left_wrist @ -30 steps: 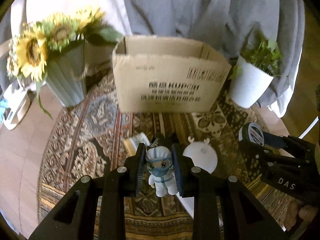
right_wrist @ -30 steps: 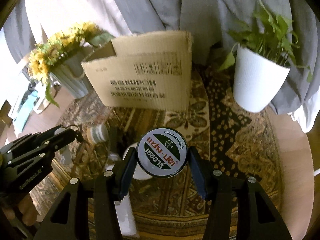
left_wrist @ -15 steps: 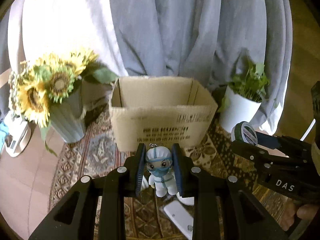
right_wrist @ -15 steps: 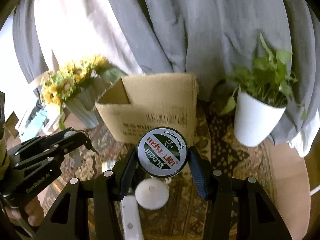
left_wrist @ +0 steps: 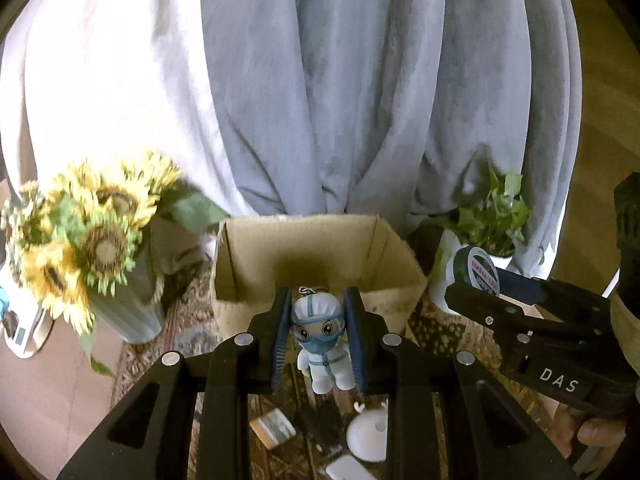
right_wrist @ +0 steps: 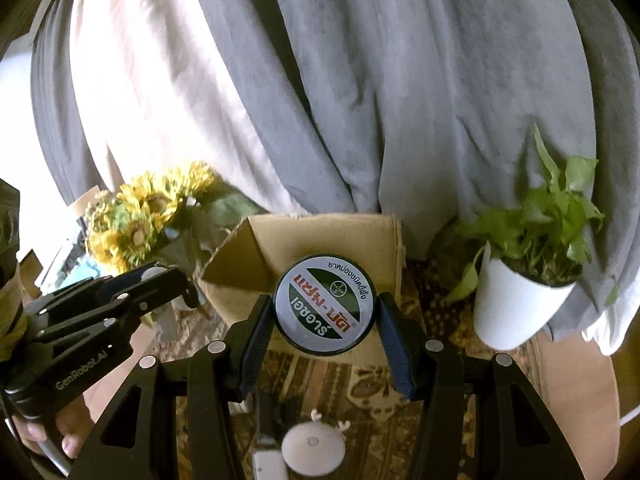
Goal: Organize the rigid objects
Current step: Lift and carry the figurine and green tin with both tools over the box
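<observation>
My left gripper (left_wrist: 319, 340) is shut on a small white figurine (left_wrist: 325, 348) in a protective suit and blue mask, held high in front of the open cardboard box (left_wrist: 312, 256). My right gripper (right_wrist: 323, 312) is shut on a round tin (right_wrist: 323, 305) with a green, white and red label facing the camera. In the left wrist view that tin (left_wrist: 478, 273) shows at the right, beside the box. The box (right_wrist: 332, 236) stands open-topped on the patterned rug, just beyond both grippers; its inside looks bare where visible.
A sunflower vase (left_wrist: 124, 312) stands left of the box, a white potted plant (right_wrist: 516, 304) right of it. On the rug (right_wrist: 436, 396) below lie a white round disc with antlers (right_wrist: 313, 449), a white flat device (left_wrist: 346, 468) and a small bottle (left_wrist: 272, 426). Grey curtains hang behind.
Both grippers have risen with their loads and now look down into the box's open top. The items on the rug have dropped lower in view.
</observation>
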A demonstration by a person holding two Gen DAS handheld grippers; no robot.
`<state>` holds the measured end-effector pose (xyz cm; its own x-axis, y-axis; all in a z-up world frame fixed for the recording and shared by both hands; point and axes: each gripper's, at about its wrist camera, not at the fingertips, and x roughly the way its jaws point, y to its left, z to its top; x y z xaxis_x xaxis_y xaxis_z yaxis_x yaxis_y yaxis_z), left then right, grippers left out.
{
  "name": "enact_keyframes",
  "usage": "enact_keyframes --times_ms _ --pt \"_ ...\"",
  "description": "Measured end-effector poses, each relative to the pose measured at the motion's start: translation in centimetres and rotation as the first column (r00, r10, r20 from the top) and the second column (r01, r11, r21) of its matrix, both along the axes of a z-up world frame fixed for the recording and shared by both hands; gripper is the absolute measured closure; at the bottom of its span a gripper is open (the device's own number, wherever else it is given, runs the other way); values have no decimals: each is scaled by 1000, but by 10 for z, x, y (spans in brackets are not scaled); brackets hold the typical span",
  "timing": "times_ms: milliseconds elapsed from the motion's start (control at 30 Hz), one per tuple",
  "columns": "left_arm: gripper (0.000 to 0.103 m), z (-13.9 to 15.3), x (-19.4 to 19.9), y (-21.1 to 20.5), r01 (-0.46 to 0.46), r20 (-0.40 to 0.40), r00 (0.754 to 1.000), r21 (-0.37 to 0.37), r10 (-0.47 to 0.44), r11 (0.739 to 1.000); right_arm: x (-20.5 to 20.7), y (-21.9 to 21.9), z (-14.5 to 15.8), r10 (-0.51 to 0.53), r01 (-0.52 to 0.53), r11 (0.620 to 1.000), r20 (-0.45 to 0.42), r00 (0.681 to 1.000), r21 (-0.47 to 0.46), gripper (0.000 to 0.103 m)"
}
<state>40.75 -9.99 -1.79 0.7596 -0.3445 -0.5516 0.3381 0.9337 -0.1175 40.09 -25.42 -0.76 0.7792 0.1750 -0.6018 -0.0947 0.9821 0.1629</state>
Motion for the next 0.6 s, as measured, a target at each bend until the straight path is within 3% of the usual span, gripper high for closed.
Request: enact_keyframes --times_ms 400,600 --pt "76 15 48 -1 10 3 1000 12 -10 1000 43 0 9 3 -3 1000 10 1000 -5 50" --pt "76 11 78 -3 6 -42 999 22 -5 1000 68 -1 3 2 -3 1000 -20 1000 -19 50"
